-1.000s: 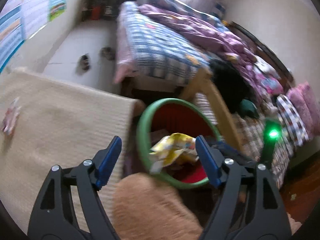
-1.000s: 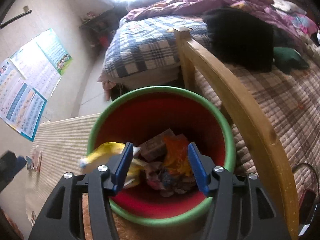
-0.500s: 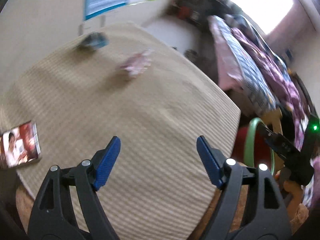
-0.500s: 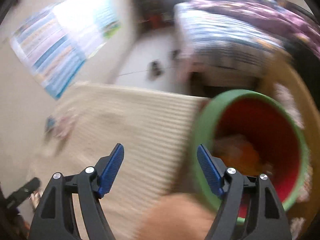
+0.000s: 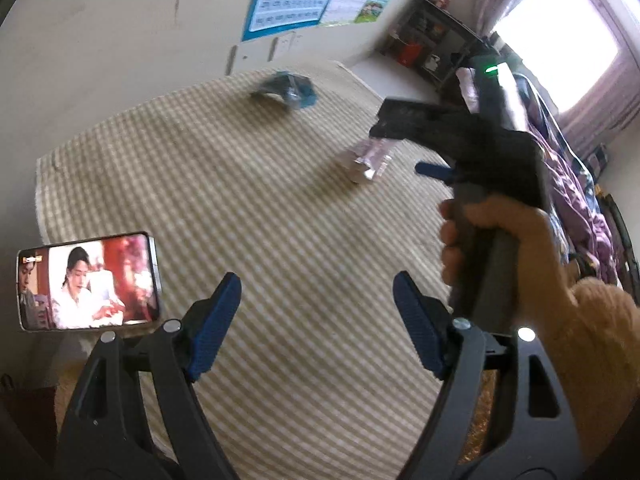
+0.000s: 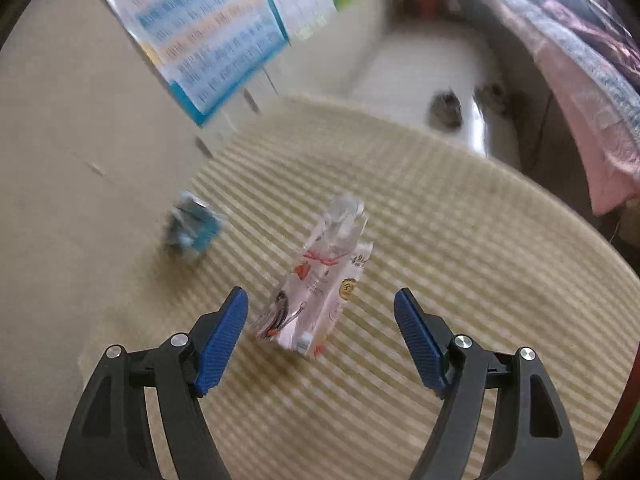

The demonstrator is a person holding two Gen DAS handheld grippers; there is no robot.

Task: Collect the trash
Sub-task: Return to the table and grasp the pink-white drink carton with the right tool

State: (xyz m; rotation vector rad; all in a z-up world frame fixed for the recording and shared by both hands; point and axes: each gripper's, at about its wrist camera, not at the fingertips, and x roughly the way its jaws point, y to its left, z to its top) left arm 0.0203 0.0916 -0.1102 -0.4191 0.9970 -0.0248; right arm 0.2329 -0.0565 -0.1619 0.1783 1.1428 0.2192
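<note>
Right gripper (image 6: pixel 320 336) is spread wide and empty, blue pads either side of a pink-and-clear snack wrapper (image 6: pixel 320 280) that lies on the beige ribbed mat (image 6: pixel 460 240); pads are not touching it, and it sits just ahead of the fingertips, slightly left of the gap's centre. Probably lined up that way so a straight push down and forward brackets the wrapper before closing. Wrapper's long axis runs from about 7 o'clock (printed, crumpled end nearest the gripper) to 1 o'clock (clear sealed end pointing away toward the wall), so the pads would close across its narrow width, a sensible pinch for thin film. A second bit of trash, a crumpled blue wrapper (image 6: pixel 192 232), is at about 10 o'clock from the pink one, near the mat's edge by the wall (blurred, can't read its axis). Left gripper (image 5: pixel 316 328) is also spread, nothing between its pads, hanging over bare mat; likely just parked out of the way while the other one works. In the left view the right hand (image 5: pixel 500 248) grips the right tool's handle at 3 o'clock, and a phone (image 5: pixel 88 282) playing video lies at 9 o'clock on the mat's edge (not trash, leave it). Posters (image 6: pixel 224 28) on the wall behind.
</note>
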